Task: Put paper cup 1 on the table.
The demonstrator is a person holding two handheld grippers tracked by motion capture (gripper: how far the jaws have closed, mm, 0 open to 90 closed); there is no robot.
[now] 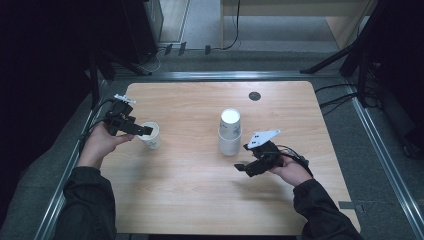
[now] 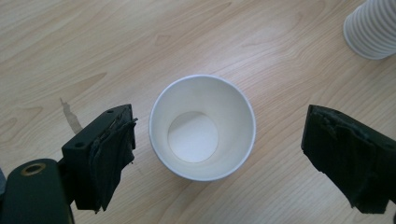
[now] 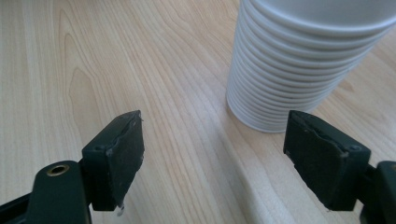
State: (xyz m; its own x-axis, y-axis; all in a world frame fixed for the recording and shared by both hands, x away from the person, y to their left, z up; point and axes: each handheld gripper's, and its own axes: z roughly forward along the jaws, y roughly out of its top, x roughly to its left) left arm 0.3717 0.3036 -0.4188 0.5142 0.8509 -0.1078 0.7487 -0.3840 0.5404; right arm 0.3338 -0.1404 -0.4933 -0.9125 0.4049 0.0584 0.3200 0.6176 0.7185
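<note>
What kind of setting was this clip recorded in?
Probably a lab or recording bay, not a home: a light wooden table framed by metal floor rails, loose black cables, and dark stand legs behind.

We've got a single white paper cup (image 1: 151, 135) standing upright and empty on the light wooden table, over on the left side, mouth open to the top. Well apart from it, near the middle, sits a tall stack of white paper cups (image 1: 230, 132), nested upside down, ribbed with rims.
</note>
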